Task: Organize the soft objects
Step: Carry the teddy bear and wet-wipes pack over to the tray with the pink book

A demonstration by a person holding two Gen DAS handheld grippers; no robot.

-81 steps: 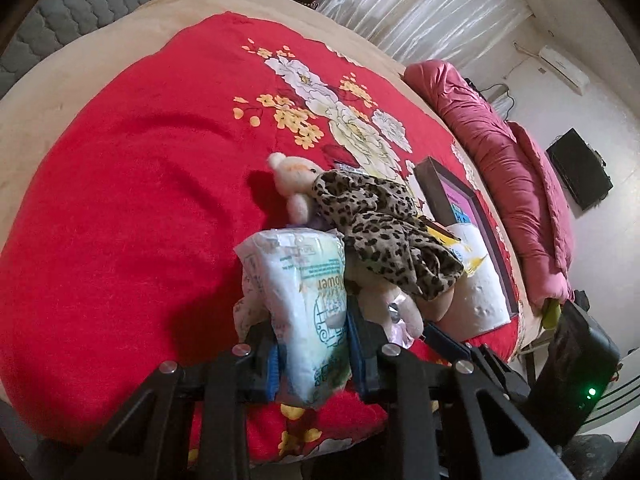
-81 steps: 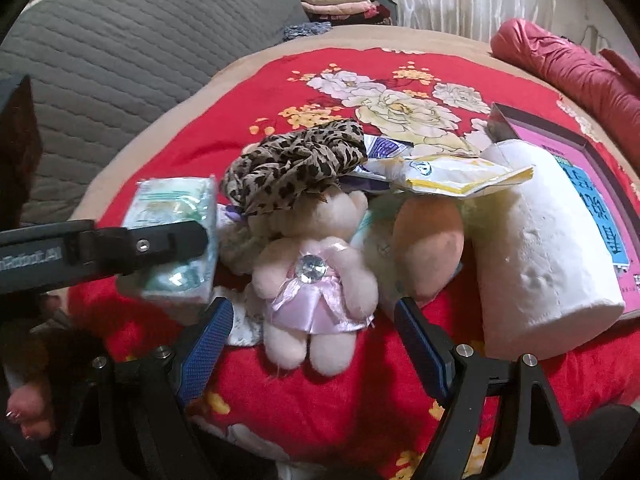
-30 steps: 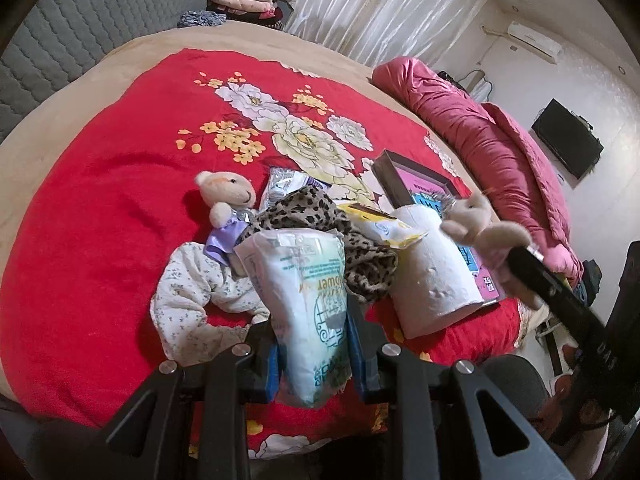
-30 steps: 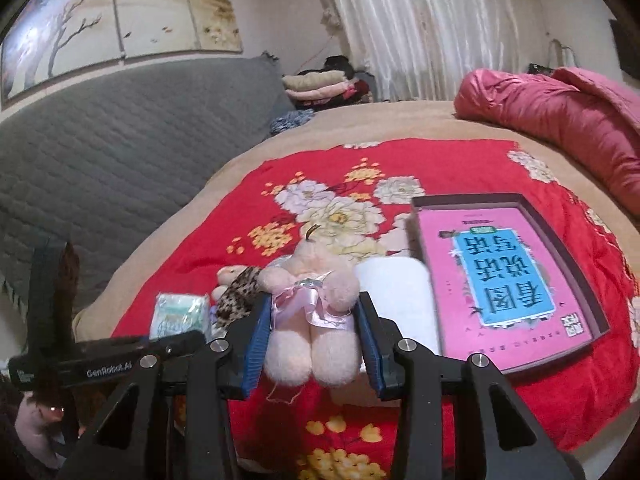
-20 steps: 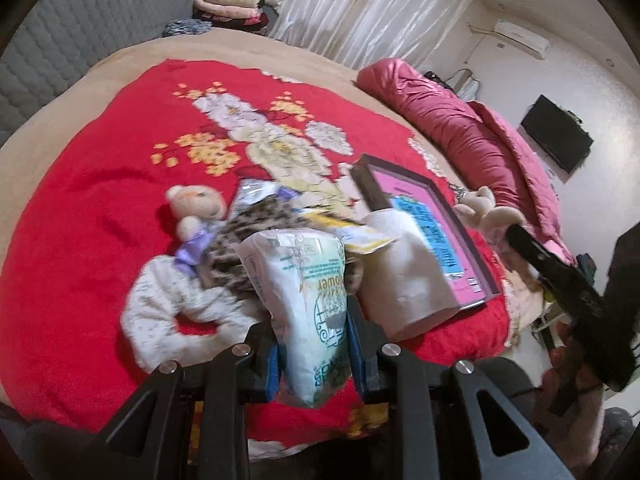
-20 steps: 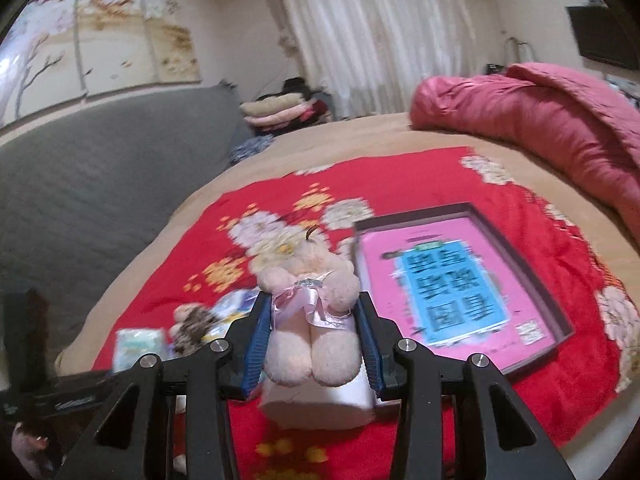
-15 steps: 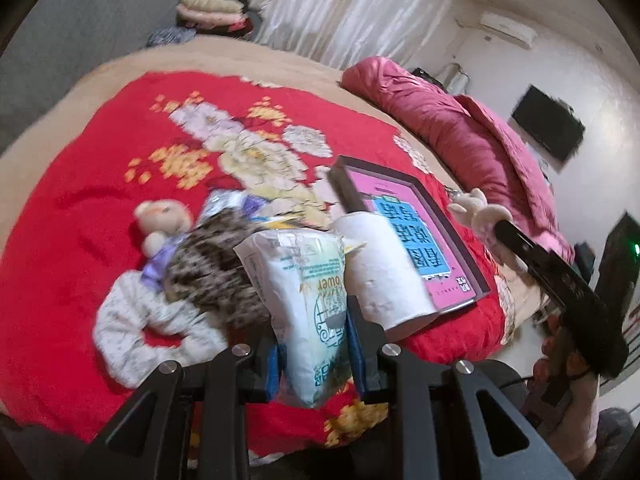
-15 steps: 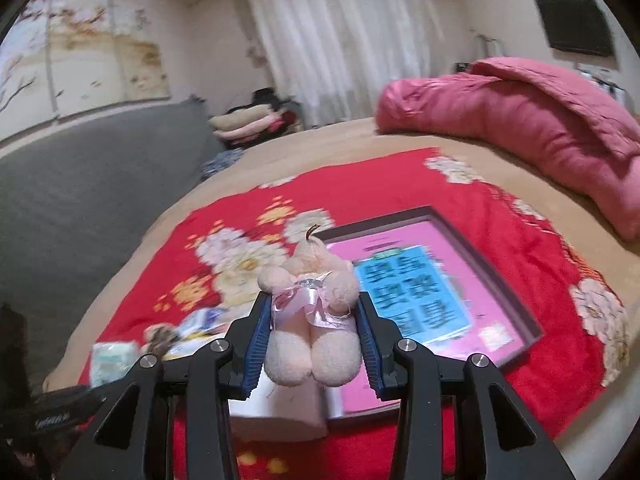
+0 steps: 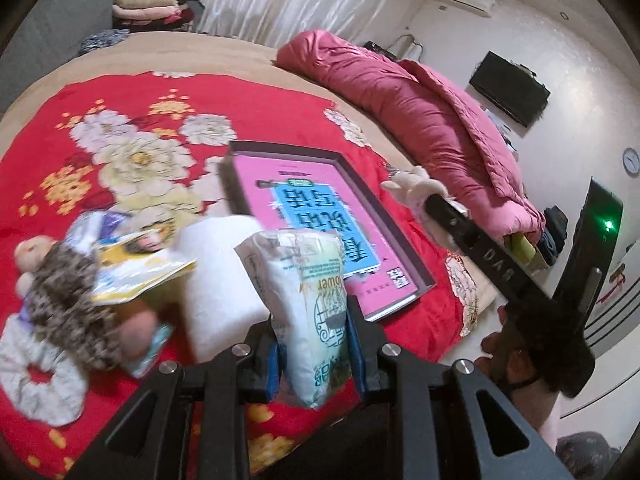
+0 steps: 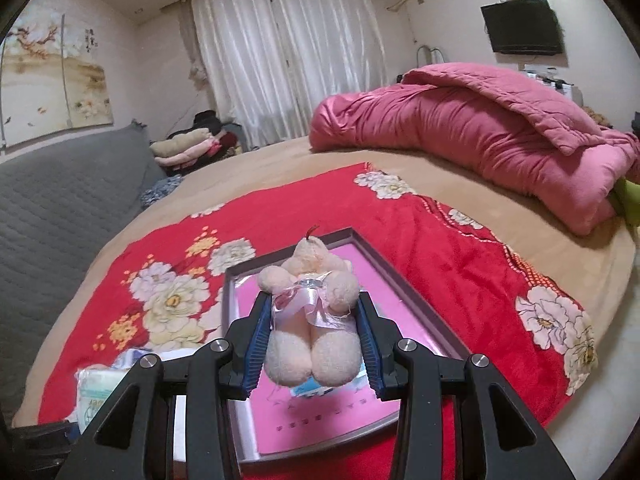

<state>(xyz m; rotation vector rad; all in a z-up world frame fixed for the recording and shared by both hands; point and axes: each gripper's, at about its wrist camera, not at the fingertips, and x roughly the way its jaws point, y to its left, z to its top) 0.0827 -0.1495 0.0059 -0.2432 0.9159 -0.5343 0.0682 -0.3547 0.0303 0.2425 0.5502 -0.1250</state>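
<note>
Carrying step: left gripper [image 9: 316, 344] clamped on tissue pack [image 9: 304, 304], right gripper [image 10: 312, 332] clamped on plush bear [image 10: 310, 312], both held above tray [image 10: 424, 312] on bed. Next, probably: lowering, releasing gently inside tray.

Showing fuzzy, matt plush on the teddy bear [image 10: 310, 308], with a shiny satin ribbon [image 10: 304, 300] at its middle. Gripping it between smooth blue plastic pads [image 10: 256, 340] on the matt black plastic right tool [image 10: 310, 344]. Crinkling glossy plastic film on the tissue pack [image 9: 308, 312] in the left tool [image 9: 316, 352]. Lying under both, a soft red floral blanket [image 10: 460, 256] and a glossy pink tray [image 9: 320, 216].
</note>
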